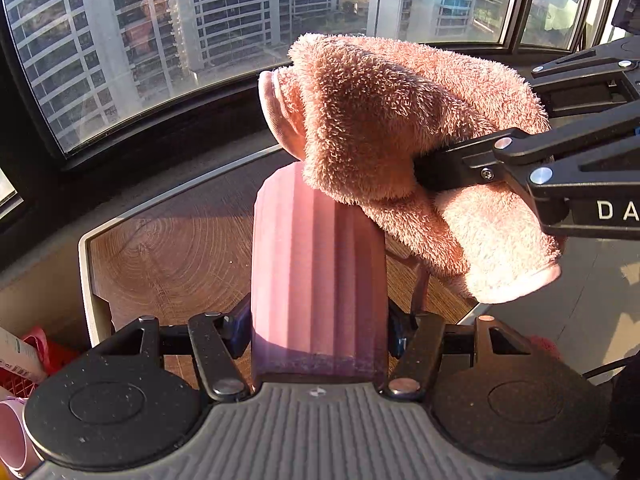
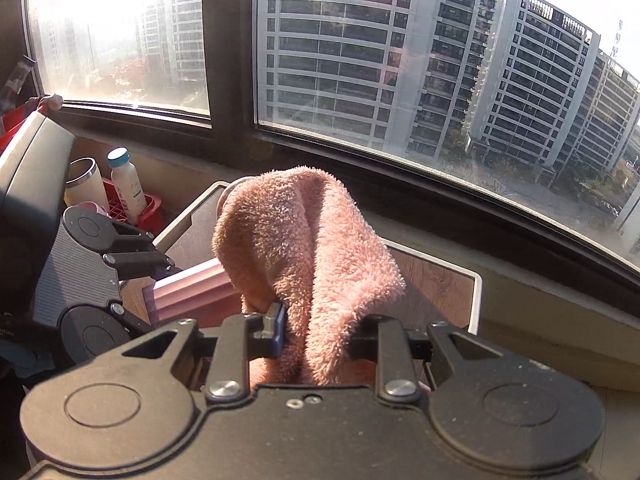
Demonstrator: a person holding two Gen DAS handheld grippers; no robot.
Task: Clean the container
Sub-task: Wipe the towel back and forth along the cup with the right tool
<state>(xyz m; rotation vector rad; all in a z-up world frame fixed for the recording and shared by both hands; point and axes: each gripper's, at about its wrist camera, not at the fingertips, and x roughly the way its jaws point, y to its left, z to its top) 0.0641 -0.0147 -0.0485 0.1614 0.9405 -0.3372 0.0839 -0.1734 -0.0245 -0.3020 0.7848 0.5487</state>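
- A pink ribbed container [image 1: 316, 280] is being pinched between the two fingers of the left hand-held gripper [image 1: 318, 328], lying along them above the wooden tabletop [image 1: 168, 248].
- A fluffy pink towel [image 2: 304, 248] is being clamped by the right hand-held gripper [image 2: 316, 336], its jaws pressed onto the cloth.
- The towel is being held against the far end of the container, covering its opening.
- A red basket [image 2: 150, 208] with a white bottle [image 2: 127, 184] and a steel tumbler [image 2: 85, 184] is being seen beside the tabletop, under the window [image 2: 400, 60].
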